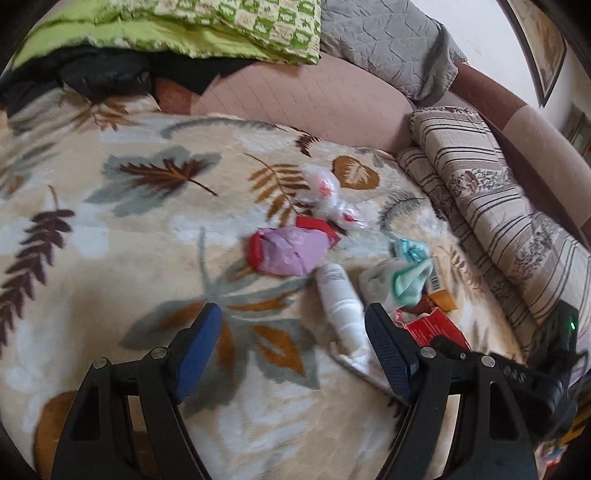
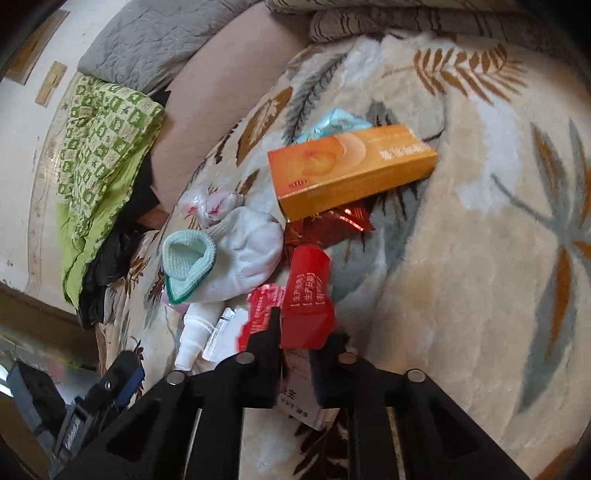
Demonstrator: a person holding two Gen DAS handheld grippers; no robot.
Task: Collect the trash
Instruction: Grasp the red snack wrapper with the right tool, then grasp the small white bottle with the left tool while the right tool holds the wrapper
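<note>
A heap of trash lies on the leaf-patterned blanket (image 1: 110, 258). It holds a clear plastic bag (image 1: 328, 195), a purple wrapper (image 1: 291, 251), a white bottle (image 1: 338, 299), a white sock with a mint cuff (image 1: 402, 284) and an orange box (image 2: 351, 166). My left gripper (image 1: 293, 314) is open just left of the bottle, with only blanket between its fingers. My right gripper (image 2: 304, 328) is shut on a crumpled red carton (image 2: 306, 288) at the near edge of the heap. Beyond the carton lies a red foil wrapper (image 2: 328, 225).
Rolled striped bedding (image 1: 480, 192) borders the blanket on the right in the left wrist view. A green checked quilt (image 1: 229, 29), a grey quilt (image 1: 388, 44) and dark clothes (image 1: 103, 77) rest along the pink sofa back (image 1: 314, 103). A teal wrapper (image 1: 412, 251) lies by the sock.
</note>
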